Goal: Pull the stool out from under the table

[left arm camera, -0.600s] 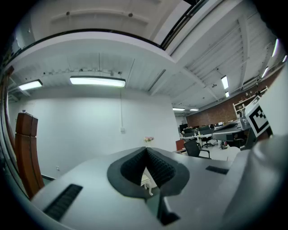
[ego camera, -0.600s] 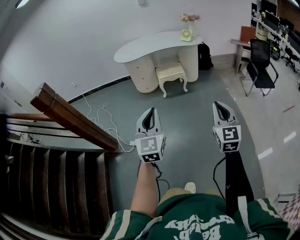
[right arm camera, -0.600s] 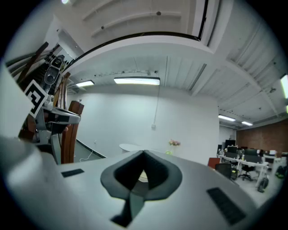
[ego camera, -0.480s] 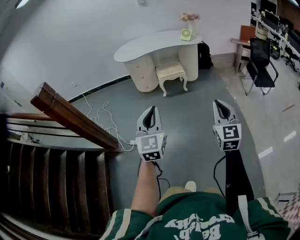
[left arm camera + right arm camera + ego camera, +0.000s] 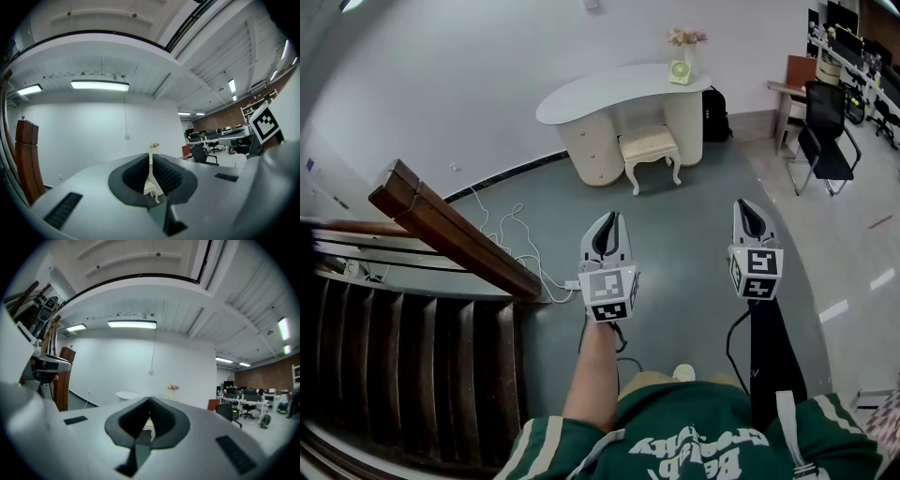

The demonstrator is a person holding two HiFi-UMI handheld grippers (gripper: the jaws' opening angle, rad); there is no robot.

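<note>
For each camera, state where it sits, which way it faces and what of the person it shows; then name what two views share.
Head view: on the person's head, facing forward and steeply down at table and stool; shows left tongs, right tongs, forearm, green shirt.
Left gripper view: on the left tongs, facing along them at the stool; its jaws show.
Right gripper view: on the right tongs, facing toward the table; its jaws show.
Shared: head and right gripper views both show the table.
</note>
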